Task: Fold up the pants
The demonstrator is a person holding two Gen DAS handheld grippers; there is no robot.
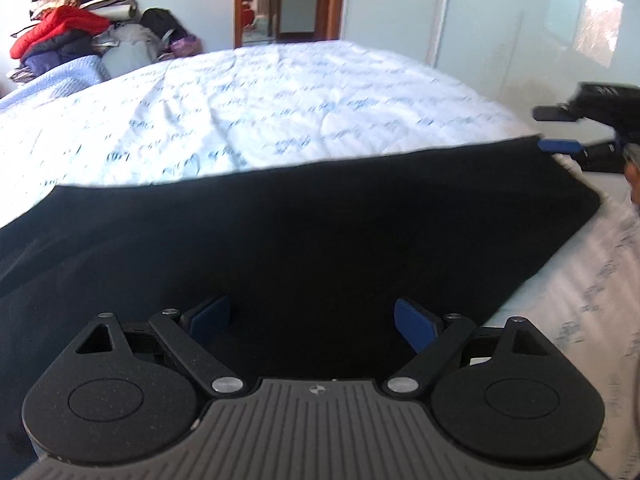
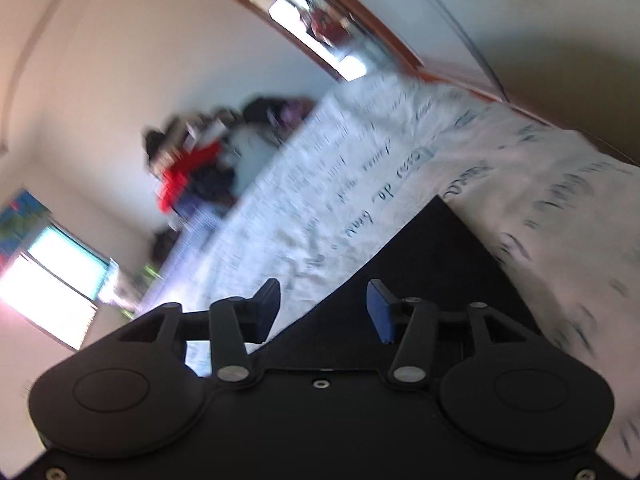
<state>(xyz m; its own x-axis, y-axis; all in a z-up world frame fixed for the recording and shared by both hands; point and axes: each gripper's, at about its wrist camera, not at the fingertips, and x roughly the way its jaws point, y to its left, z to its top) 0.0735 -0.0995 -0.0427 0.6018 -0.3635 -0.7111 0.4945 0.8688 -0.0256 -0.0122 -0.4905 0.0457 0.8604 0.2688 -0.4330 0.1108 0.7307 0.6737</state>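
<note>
The black pants (image 1: pixel 320 220) lie spread flat across the near part of the bed, with one corner reaching to the right. My left gripper (image 1: pixel 312 314) hovers low over the near part of the cloth, its jaws wide open and nothing between the blue pads. My right gripper (image 1: pixel 558 129) shows at the right edge beside the pants' far right corner, its two fingers apart. In the tilted, blurred right wrist view, the right gripper (image 2: pixel 324 296) is open over the edge of the pants (image 2: pixel 432 280), and its pads do not press on the cloth.
The bed's white quilt (image 1: pixel 280 104) with blue script print stretches beyond the pants. A pile of clothes (image 1: pixel 68 36), one item red, sits at the far left corner. Behind are a doorway (image 1: pixel 280 0) and a pale glossy wall panel (image 1: pixel 540 32). A person's hand (image 1: pixel 632 178) shows at the right edge.
</note>
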